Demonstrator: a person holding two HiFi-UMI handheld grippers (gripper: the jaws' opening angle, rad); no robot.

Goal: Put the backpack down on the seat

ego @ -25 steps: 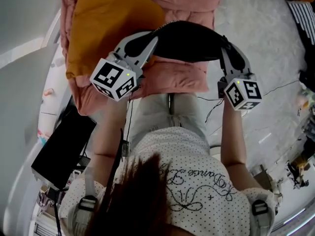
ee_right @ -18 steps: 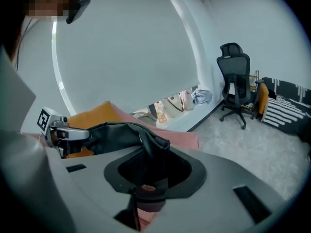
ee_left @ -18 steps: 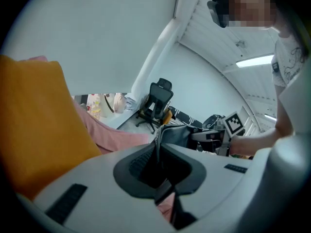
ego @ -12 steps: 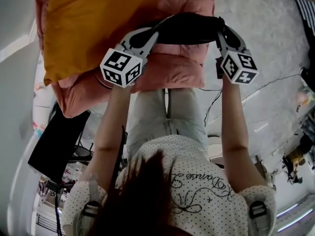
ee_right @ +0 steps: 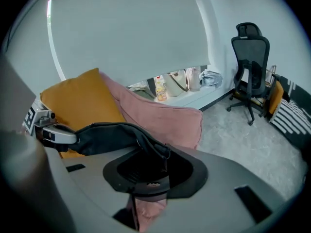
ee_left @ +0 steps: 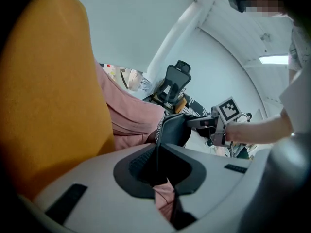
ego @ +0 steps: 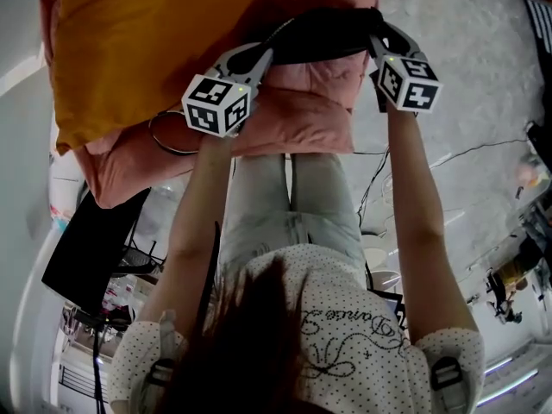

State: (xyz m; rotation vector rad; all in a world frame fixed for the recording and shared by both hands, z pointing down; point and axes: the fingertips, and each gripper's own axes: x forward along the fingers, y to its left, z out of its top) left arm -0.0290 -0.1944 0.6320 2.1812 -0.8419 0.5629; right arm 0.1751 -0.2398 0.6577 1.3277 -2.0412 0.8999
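Since the earlier frame the black backpack has been lowered over the pink seat, right of the orange pillow, its left end clamped in the narrowly closed left gripper, its right strap caught in the right gripper, whose jaws have just been opening.

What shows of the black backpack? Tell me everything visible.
The black backpack is soft, dark fabric, drawn out into a long arched band between both grippers. The left gripper has its jaws shut on one end. The right gripper, whose jaws have just been opening, has the other end and a strap between them. The bag hangs low over the pink seat cushion, next to the orange pillow. Whether it touches the cushion cannot be told.
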